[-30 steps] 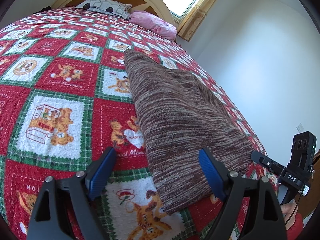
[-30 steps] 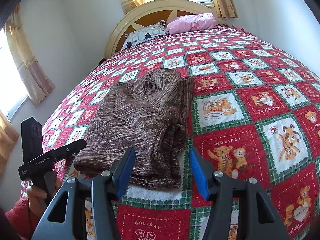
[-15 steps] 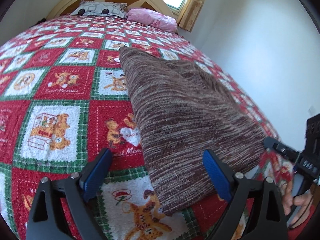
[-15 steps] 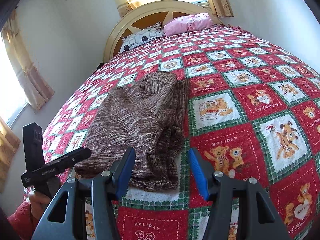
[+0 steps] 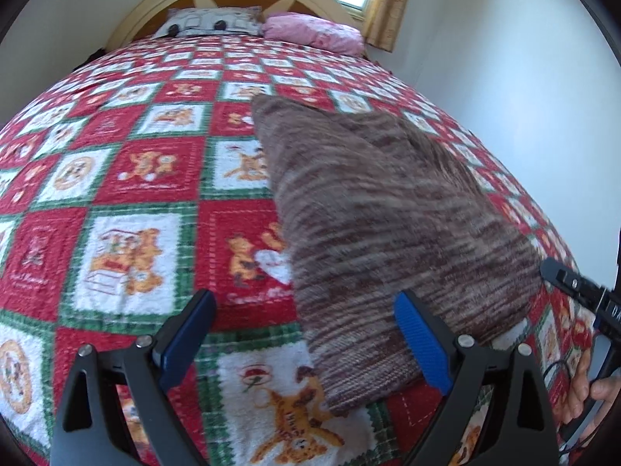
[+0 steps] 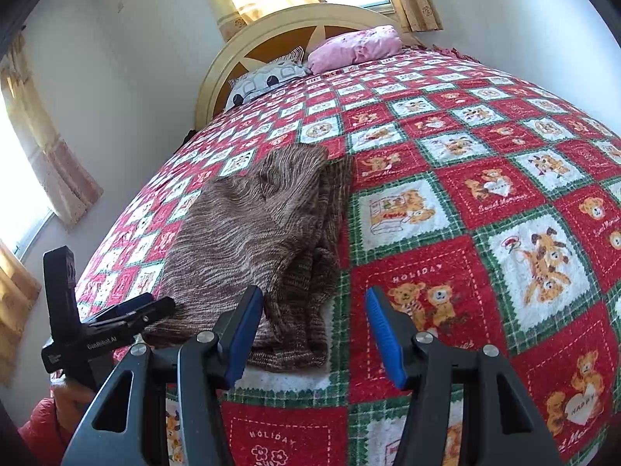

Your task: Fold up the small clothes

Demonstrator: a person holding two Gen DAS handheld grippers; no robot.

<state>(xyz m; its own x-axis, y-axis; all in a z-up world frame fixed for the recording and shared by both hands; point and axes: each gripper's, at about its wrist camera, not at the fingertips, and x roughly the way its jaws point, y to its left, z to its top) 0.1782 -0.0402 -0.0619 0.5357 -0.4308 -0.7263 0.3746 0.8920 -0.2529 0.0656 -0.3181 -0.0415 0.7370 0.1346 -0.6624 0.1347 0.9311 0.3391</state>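
A brown marled knit garment (image 5: 380, 229) lies folded lengthwise on the red, white and green teddy-bear quilt (image 5: 128, 178). It also shows in the right wrist view (image 6: 256, 240). My left gripper (image 5: 304, 334) is open and empty, hovering over the garment's near corner and the quilt beside it. My right gripper (image 6: 312, 330) is open and empty, above the garment's near edge. The other gripper (image 6: 128, 320) shows at the lower left of the right wrist view, close to the garment's near corner.
A patterned pillow (image 6: 268, 79) and a pink pillow (image 6: 357, 48) lie at the wooden headboard (image 6: 279, 39). White walls flank the bed. Curtained windows (image 6: 50, 163) stand on the far and left sides. A hand (image 5: 586, 384) holds the right tool at the quilt's edge.
The left gripper has tilted and swung, so the headboard is now more central and the garment looks closer. The right gripper has dipped slightly nearer the garment's edge. Both stay open.
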